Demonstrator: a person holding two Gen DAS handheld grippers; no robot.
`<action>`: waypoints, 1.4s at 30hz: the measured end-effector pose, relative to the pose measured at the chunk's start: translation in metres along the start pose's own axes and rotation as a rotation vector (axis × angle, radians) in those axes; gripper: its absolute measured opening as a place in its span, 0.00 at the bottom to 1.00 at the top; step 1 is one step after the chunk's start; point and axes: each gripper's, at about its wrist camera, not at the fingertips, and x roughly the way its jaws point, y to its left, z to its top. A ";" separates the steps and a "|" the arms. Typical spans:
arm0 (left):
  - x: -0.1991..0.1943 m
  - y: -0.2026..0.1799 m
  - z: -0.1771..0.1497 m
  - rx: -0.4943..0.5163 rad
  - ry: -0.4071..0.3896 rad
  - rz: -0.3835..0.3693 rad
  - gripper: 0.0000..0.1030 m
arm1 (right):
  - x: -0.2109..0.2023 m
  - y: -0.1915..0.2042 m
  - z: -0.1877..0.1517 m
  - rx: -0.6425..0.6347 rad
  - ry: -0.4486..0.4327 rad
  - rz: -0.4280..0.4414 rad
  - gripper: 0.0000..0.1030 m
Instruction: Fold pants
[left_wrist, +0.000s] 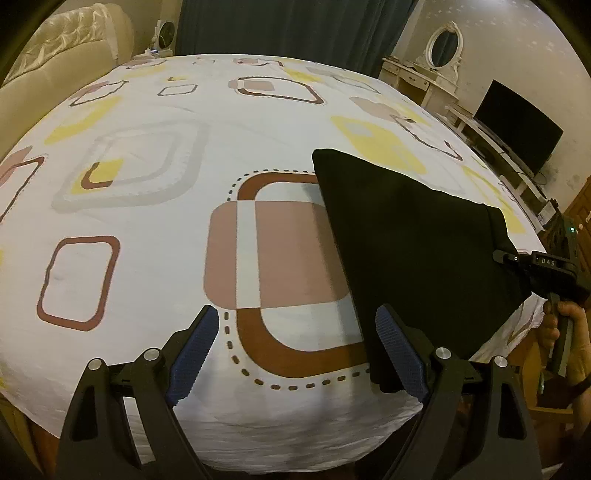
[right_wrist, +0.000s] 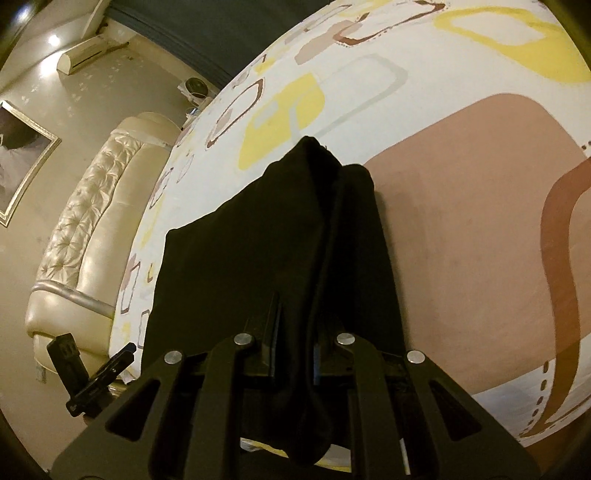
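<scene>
The black pants (left_wrist: 413, 251) lie folded on the patterned bed sheet (left_wrist: 155, 229), at the right side of the left wrist view. My left gripper (left_wrist: 295, 350) is open and empty, with its right finger (left_wrist: 399, 350) at the near edge of the pants. My right gripper (left_wrist: 506, 258) shows at the far right, shut on the pants' right edge. In the right wrist view the right gripper (right_wrist: 295, 350) is shut on a bunched fold of the pants (right_wrist: 266, 258), which stretch away over the sheet (right_wrist: 461, 240).
A cream tufted headboard (left_wrist: 62, 48) stands at the bed's left. A dark curtain (left_wrist: 288, 26) hangs behind. A dressing table with an oval mirror (left_wrist: 443, 44) and a dark TV screen (left_wrist: 517, 125) stand to the right. The bed's near edge (left_wrist: 277, 443) is just below the left gripper.
</scene>
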 end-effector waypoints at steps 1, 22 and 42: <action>0.002 -0.001 0.000 -0.003 0.003 -0.003 0.83 | 0.000 0.000 0.000 -0.002 0.001 0.001 0.11; 0.023 0.014 0.005 -0.111 0.107 -0.278 0.83 | -0.073 -0.044 -0.014 0.149 -0.091 0.078 0.63; 0.066 -0.035 0.003 -0.104 0.186 -0.369 0.48 | -0.019 -0.044 -0.036 0.139 0.039 0.155 0.40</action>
